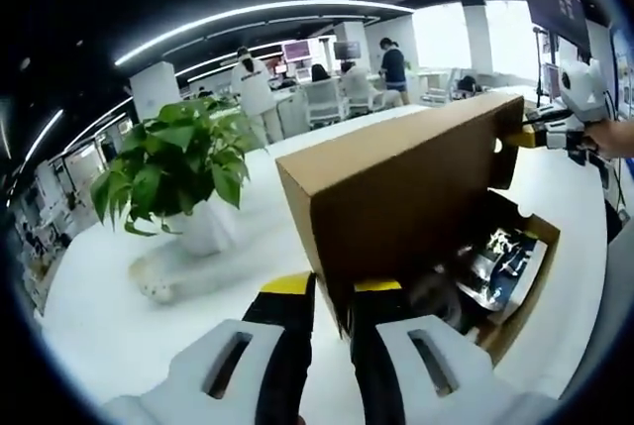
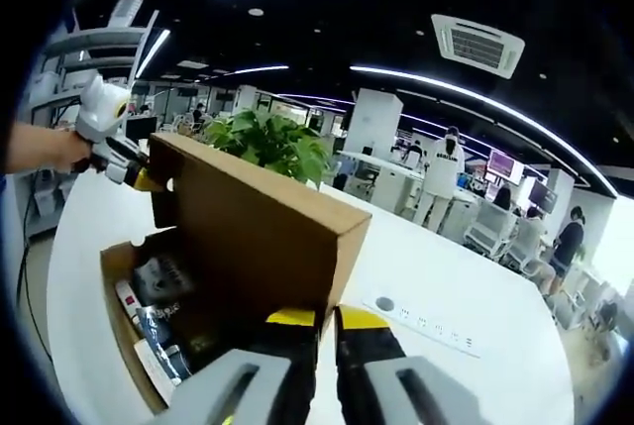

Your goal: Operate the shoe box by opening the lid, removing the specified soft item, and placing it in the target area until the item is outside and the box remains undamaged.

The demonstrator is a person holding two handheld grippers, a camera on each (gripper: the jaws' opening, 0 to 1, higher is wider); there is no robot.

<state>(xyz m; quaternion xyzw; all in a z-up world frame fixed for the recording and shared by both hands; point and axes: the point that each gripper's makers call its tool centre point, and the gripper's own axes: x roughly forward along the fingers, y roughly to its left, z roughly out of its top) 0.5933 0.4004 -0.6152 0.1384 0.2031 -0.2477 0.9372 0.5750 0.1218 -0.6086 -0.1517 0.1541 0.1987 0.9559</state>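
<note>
Lid point(image 1: 396, 187) stood raised on the table point(image 1: 119, 326), each corner pinched by left gripper point(image 1: 332, 291) and right gripper point(image 2: 327, 321). Box point(image 2: 124, 346) lay open below, dark packaged contents inside, probably light and floppy; best grasped mid-fold, clear of thin cardboard.

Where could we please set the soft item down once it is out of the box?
Bare white table lies between the potted green plant and the brown cardboard shoe box, and in the right gripper view beyond the box around the flush socket strip. It is crowded at the raised lid, which the left gripper and right gripper clamp.
</note>
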